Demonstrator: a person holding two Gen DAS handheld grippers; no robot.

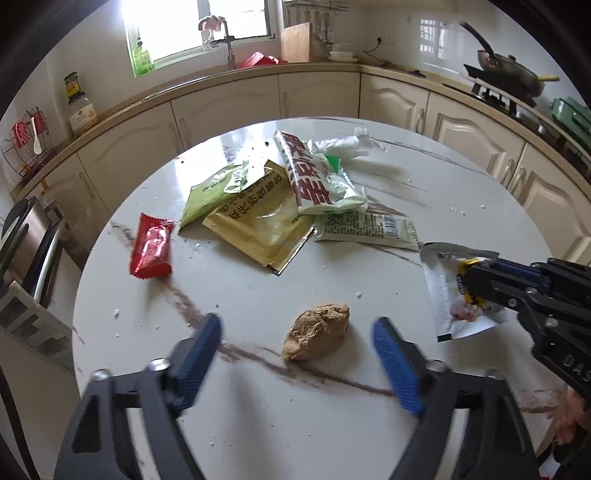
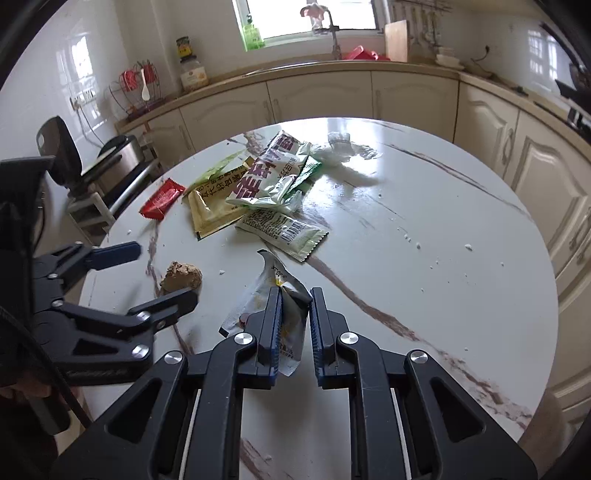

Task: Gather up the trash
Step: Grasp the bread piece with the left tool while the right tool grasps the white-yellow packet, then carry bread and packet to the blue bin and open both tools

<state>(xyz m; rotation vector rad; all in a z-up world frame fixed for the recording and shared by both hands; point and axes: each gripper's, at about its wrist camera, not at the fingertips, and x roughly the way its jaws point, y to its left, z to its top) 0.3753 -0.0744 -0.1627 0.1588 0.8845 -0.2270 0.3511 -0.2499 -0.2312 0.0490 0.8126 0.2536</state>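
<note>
Trash lies all over our round white counter [image 1: 461, 206]. Our right claw [image 2: 293, 295] has pinched shut on a torn white wrapper [image 2: 266, 295] near the edge closest to us, so we can carry it off. Our left claw [image 1: 297, 343] is about half open, with nothing in it. A brown lump [image 1: 316, 331] sits on the counter between its blue fingers [image 1: 201, 350], so we think it gets grabbed next. A pile of wrappers [image 1: 266, 214] waits in the middle, and a red wrapper [image 1: 152, 246] lies alone near the left edge. Crumbs and dark streaks mark the counter. Cream cupboards [image 1: 317, 92], a window [image 1: 232, 22] and a pan [image 1: 509, 72] stand behind it.
</note>
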